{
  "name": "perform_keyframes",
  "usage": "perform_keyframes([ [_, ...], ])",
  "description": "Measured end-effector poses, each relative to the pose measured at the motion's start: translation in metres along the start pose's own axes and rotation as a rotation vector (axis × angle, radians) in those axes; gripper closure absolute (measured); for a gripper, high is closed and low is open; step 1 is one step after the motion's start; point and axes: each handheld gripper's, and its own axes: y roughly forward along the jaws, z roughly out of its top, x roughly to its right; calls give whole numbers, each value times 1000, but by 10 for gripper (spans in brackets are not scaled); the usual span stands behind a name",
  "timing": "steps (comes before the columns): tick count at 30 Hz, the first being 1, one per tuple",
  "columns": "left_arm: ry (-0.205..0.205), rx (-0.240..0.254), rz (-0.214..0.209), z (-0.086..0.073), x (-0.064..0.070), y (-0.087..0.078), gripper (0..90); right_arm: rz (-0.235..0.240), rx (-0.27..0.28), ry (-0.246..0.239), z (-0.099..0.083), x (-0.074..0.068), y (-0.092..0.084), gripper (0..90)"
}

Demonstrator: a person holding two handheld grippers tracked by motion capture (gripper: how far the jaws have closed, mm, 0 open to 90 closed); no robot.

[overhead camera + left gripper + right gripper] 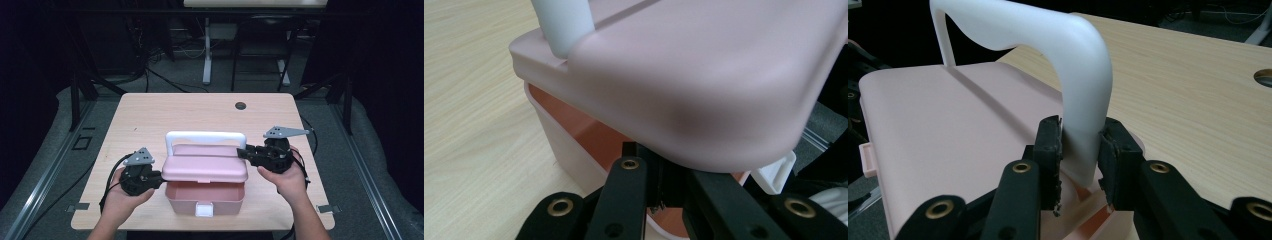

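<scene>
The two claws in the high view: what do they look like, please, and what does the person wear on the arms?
The left claw and the right claw are black, each with a grey three-cornered plate on top and a black cable trailing from it. Up close, the black jaws carry brass-coloured rivets and dark pads with worn edges. No sleeves show on the forearms; the hands wear no gloves.

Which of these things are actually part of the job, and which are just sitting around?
In use:
- pink plastic box, lid lifted at the front
- its white arched handle, pinched by the right gripper
- left gripper, shut under the lid's corner

Lying about:
- pale wooden table
- round cable hole
- white desk leg behind
</scene>
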Motion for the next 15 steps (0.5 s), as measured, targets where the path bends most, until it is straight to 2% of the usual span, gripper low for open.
perform_keyframes([
  [5,9,-1,-13,1,3,0,892,-4,4,8,-1,0,0,695],
  [8,24,1,-5,2,6,-2,891,-10,10,9,-1,1,-1,683],
  [15,19,23,-10,4,6,-6,891,-11,15,3,-1,0,-5,666],
])
